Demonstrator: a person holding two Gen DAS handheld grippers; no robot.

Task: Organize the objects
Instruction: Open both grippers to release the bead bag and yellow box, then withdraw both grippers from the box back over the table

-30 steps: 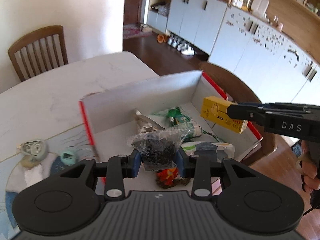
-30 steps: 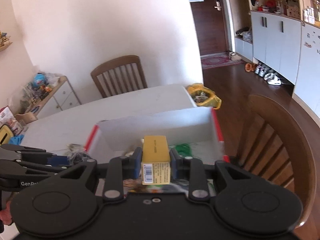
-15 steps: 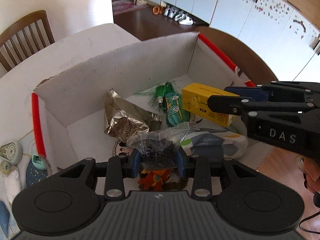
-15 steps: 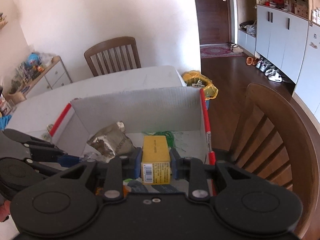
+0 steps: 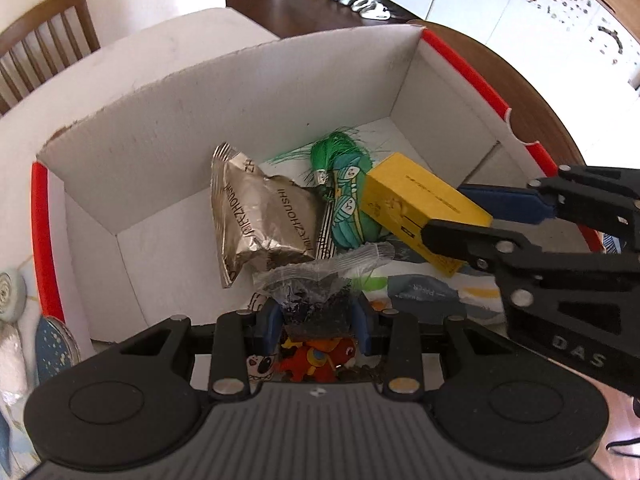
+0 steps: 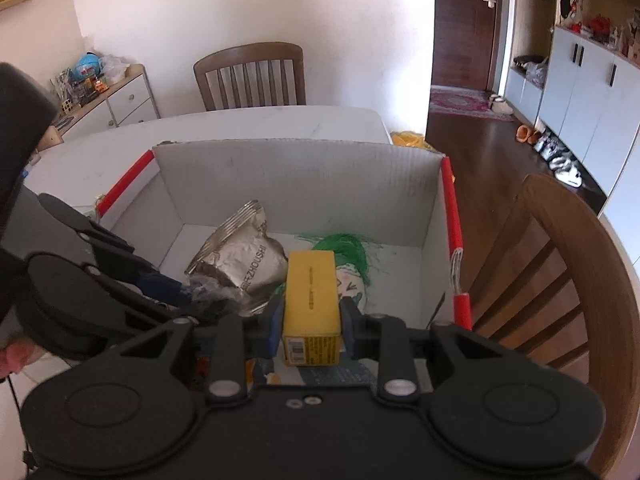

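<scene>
A white cardboard box [image 5: 160, 120] with red edges stands on the table. My left gripper [image 5: 316, 316] is shut on a clear bag of dark bits [image 5: 316, 300] and hangs inside the box over an orange toy [image 5: 316, 362]. My right gripper [image 6: 310, 322] is shut on a yellow carton [image 6: 310, 292], also down inside the box [image 6: 300, 184]; from the left wrist view the carton [image 5: 420, 208] comes in from the right. On the box floor lie a silver foil pouch [image 5: 260, 216], a green tasselled item [image 5: 340, 172] and a white-blue packet [image 5: 424, 292].
A wooden chair [image 6: 560, 280] stands close to the box's right side, another chair [image 6: 250, 76] at the table's far end. Small round items [image 5: 12, 292] lie on the table left of the box. White cabinets and shoes line the far wall.
Both grippers have come down from above the box rim into the box, each still holding its item. The views have tilted downward, so the box floor now fills the frames.
</scene>
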